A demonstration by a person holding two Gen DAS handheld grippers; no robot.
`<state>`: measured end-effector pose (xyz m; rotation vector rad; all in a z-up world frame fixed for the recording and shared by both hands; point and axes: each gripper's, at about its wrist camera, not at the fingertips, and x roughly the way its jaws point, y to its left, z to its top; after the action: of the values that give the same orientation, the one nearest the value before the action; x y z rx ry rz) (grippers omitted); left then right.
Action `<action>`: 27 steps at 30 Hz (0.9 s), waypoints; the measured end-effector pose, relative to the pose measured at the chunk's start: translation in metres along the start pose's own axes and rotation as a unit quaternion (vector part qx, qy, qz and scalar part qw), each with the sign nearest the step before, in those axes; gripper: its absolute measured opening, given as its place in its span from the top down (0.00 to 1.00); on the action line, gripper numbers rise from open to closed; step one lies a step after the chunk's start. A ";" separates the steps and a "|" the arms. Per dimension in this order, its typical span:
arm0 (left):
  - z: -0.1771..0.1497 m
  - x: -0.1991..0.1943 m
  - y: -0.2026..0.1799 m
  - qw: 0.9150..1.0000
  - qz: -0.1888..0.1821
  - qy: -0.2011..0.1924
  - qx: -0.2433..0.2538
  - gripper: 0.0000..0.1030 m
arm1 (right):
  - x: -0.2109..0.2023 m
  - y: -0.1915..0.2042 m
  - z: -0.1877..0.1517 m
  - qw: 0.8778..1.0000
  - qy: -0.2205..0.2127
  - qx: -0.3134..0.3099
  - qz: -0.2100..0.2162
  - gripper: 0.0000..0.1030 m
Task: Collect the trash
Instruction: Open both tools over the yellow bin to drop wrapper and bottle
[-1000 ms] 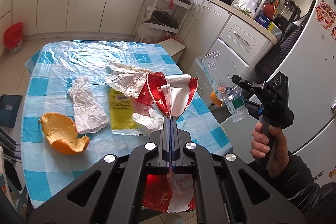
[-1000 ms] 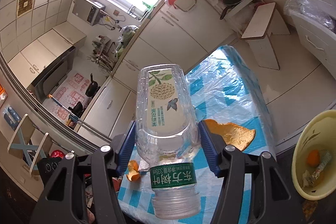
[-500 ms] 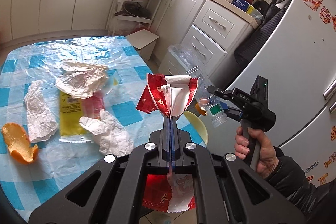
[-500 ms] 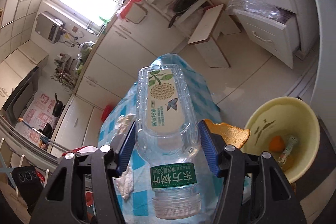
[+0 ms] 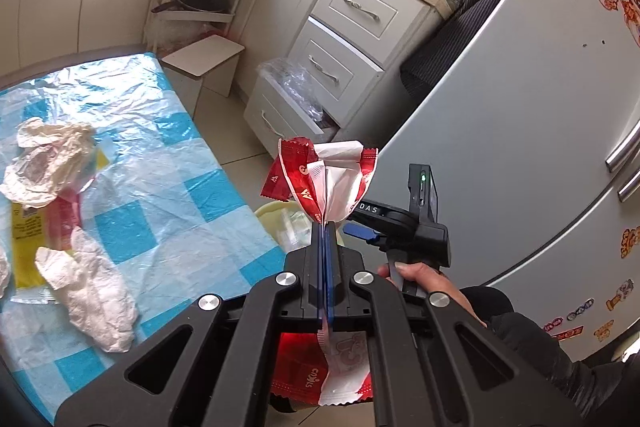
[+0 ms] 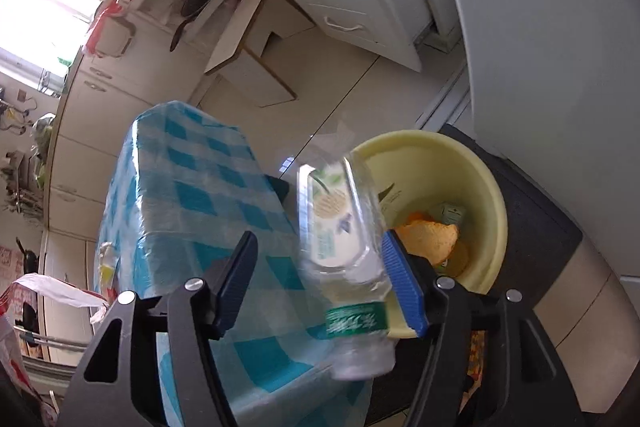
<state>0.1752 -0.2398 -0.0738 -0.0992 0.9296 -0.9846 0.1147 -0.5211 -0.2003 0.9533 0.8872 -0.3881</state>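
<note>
My left gripper (image 5: 323, 223) is shut on a red and white snack wrapper (image 5: 320, 183), held up past the table's right edge above the yellow bin (image 5: 272, 223). My right gripper (image 6: 320, 263) is open. The clear plastic bottle (image 6: 340, 239) with a green cap label is blurred and tilted between its jaws, leaning on the right blue pad (image 6: 400, 283), beside the yellow bin (image 6: 472, 167). The bin holds orange peel (image 6: 432, 237) and other scraps. The right gripper also shows in the left wrist view (image 5: 360, 227), the bottle hidden there.
On the blue checked table (image 5: 168, 187) lie crumpled white tissue (image 5: 92, 291), a crumpled plastic bag (image 5: 48, 155) and a yellow packet (image 5: 24, 239). White drawers (image 5: 340, 47), one open, stand behind. A fridge (image 5: 520, 127) is close on the right. A small stool (image 5: 200, 63) stands on the floor.
Both grippers swung right, off the table toward the bin. My right gripper opened and the bottle slipped loose, tilting against the right pad. The left gripper still holds the wrapper.
</note>
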 end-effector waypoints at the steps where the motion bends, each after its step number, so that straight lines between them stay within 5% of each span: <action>1: 0.000 0.009 -0.004 1.000 -0.002 0.007 0.002 0.99 | -0.005 -0.001 0.001 1.000 -0.010 0.003 0.002 0.39; 5: -0.008 0.047 -0.018 0.999 -0.006 0.038 0.009 0.99 | -0.048 0.011 0.005 0.995 -0.094 -0.024 0.020 0.34; 12: -0.014 0.112 -0.029 0.996 -0.006 0.084 0.005 0.99 | -0.129 0.032 -0.001 0.965 -0.247 -0.074 0.051 0.26; 21: -0.013 0.182 -0.044 0.991 0.010 0.131 0.016 0.98 | -0.138 0.032 0.013 0.961 -0.258 -0.062 0.078 0.25; 24: -0.013 0.200 -0.043 0.989 0.035 0.146 0.016 0.75 | -0.137 0.034 0.015 0.961 -0.257 -0.062 0.079 0.25; 25: -0.013 0.203 -0.042 0.988 0.043 0.146 0.014 0.59 | -0.137 0.034 0.015 0.961 -0.257 -0.062 0.080 0.25; 27: -0.013 0.201 -0.041 0.989 0.047 0.142 0.010 0.51 | -0.137 0.034 0.014 0.961 -0.255 -0.061 0.083 0.25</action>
<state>0.1820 -0.4097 -0.1891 0.1040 1.1734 -0.9350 0.0612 -0.5253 -0.0687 0.7564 0.3535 -0.4055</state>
